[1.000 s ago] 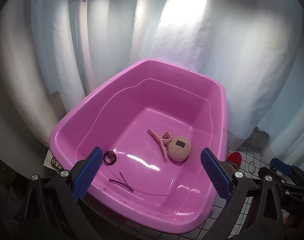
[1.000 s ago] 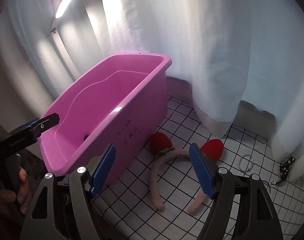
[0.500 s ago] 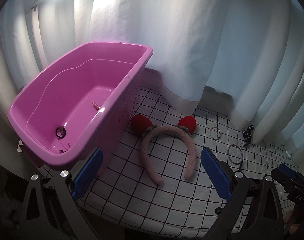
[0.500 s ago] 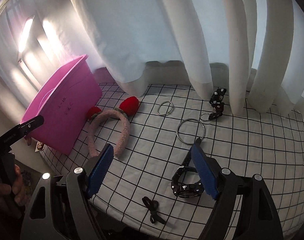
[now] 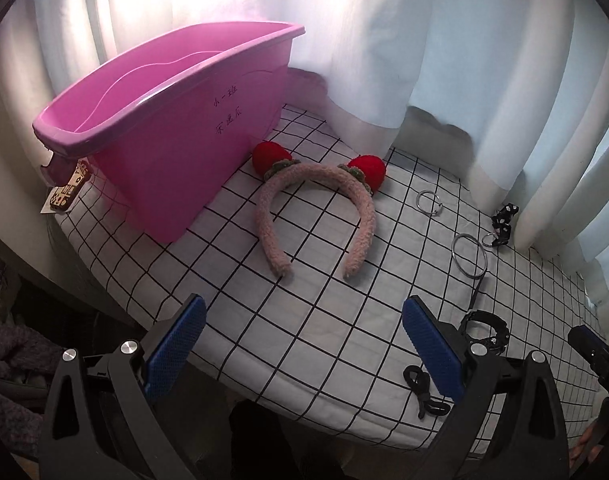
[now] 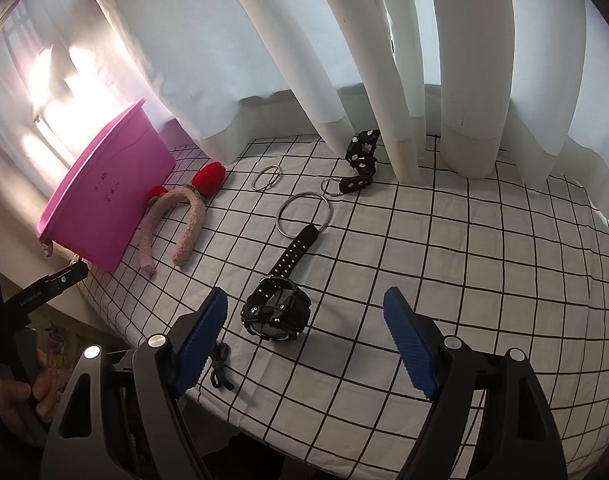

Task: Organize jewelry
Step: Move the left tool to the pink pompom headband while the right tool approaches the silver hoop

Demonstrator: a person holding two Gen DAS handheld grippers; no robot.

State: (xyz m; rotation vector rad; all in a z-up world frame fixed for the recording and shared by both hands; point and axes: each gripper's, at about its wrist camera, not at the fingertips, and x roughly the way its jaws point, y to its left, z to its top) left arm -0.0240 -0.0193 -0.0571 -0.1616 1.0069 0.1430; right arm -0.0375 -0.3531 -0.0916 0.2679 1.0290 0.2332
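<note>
A pink plastic tub point(image 5: 176, 128) stands at the table's left; it also shows in the right wrist view point(image 6: 104, 208). A fuzzy pink headband with red strawberries point(image 5: 316, 208) lies right of it. My left gripper point(image 5: 304, 348) is open and empty, above the table's near edge, short of the headband. My right gripper point(image 6: 304, 340) is open and empty, with a black watch point(image 6: 278, 308) lying just beyond and between its fingers. A large metal ring point(image 6: 304, 216), a small ring point(image 6: 266, 178), a black studded strap point(image 6: 360, 164) and a small black tie point(image 6: 220, 368) lie around.
The table wears a white cloth with black grid point(image 6: 444, 248). White curtains point(image 6: 384, 60) hang right behind it. A patterned tag point(image 5: 66, 192) lies by the tub's left end. The table's near edge runs just before both grippers.
Both grippers have swung right, away from the tub. The left view went from the tub's inside to the headband; the right view now centres on the black watch.
</note>
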